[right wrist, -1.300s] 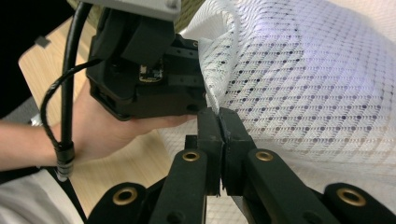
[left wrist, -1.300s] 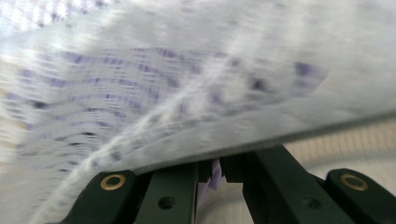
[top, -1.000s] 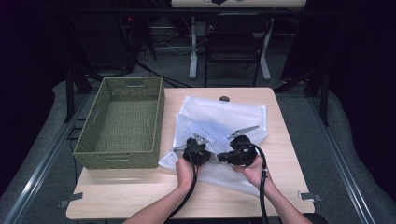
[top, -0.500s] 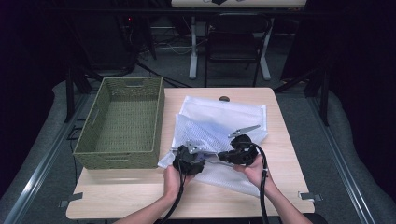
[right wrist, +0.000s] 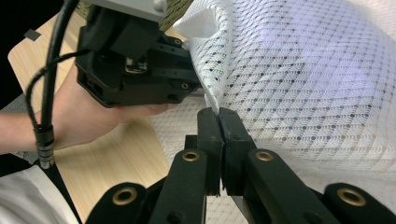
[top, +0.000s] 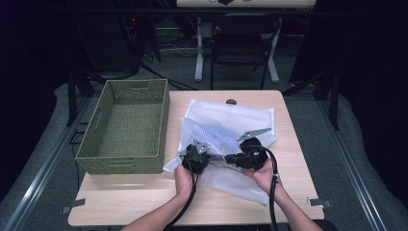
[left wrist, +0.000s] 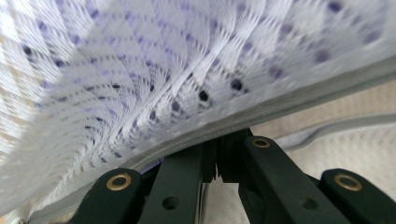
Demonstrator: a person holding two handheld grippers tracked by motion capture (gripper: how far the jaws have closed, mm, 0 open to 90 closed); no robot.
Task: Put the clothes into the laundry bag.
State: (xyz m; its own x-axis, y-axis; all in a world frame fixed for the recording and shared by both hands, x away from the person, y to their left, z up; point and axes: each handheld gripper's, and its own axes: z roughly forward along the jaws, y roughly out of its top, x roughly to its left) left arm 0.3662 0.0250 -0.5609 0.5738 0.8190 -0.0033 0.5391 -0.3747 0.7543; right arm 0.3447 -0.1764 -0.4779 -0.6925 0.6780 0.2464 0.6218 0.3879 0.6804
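Your left gripper has just been closing and now pinches the grey zipper edge of the white mesh laundry bag, jaws tight on it. Your right gripper clamps the same bag's edge just beside it, jaws tight on the mesh. The bag lies mid-table on the light wooden table, right of the green woven basket.
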